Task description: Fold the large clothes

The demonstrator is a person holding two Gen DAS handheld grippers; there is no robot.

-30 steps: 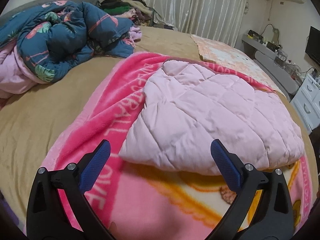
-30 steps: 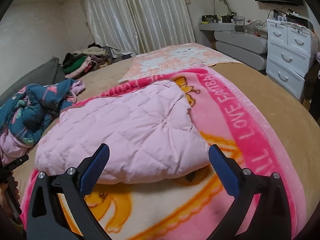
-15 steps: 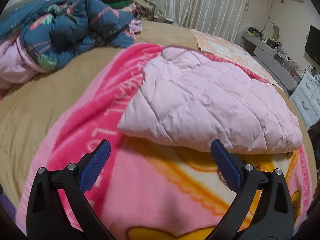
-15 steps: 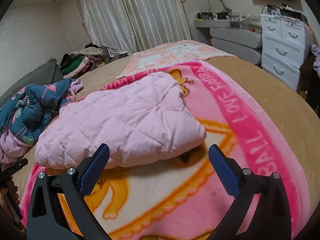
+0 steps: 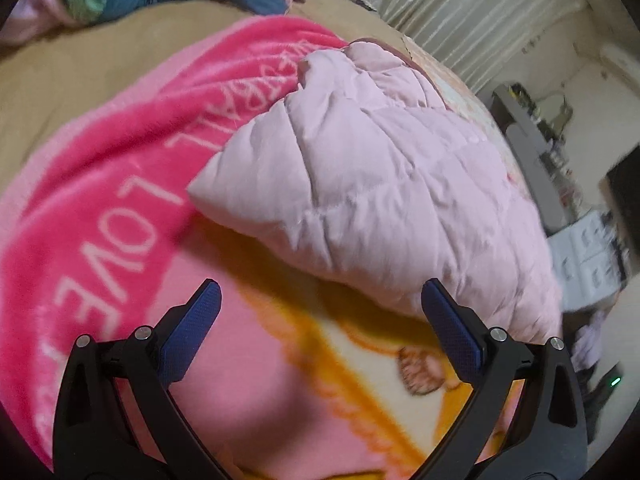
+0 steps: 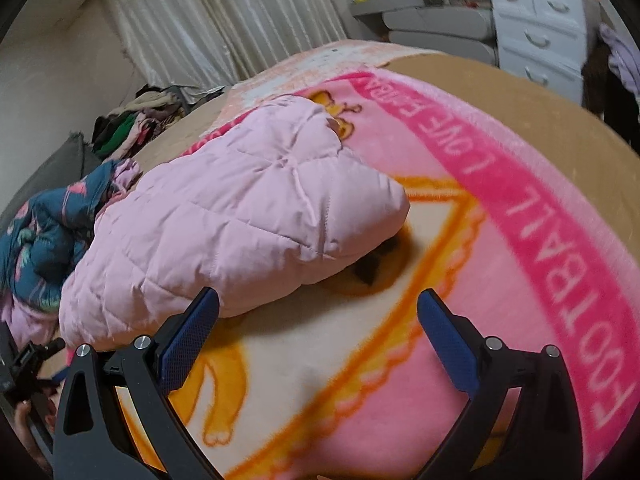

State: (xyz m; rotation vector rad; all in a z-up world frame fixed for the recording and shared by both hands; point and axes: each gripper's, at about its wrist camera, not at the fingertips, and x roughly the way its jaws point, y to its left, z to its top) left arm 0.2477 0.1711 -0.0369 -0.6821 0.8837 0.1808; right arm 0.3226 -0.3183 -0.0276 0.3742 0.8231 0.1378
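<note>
Both your views have tilted and blurred since a moment ago. Your left gripper (image 5: 320, 300) and right gripper (image 6: 318, 308) hang spread, holding nothing. The folded pink quilted garment (image 5: 384, 188) lies on the pink blanket (image 5: 100, 200); its far edge is hidden, and the dresser (image 6: 540, 40) is smeared.

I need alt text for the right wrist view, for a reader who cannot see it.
A folded pale pink quilted garment lies on a bright pink blanket spread over a tan bed. The open right gripper is above the blanket, just before the garment's near edge, holding nothing. Curtains and a white dresser stand behind.
</note>
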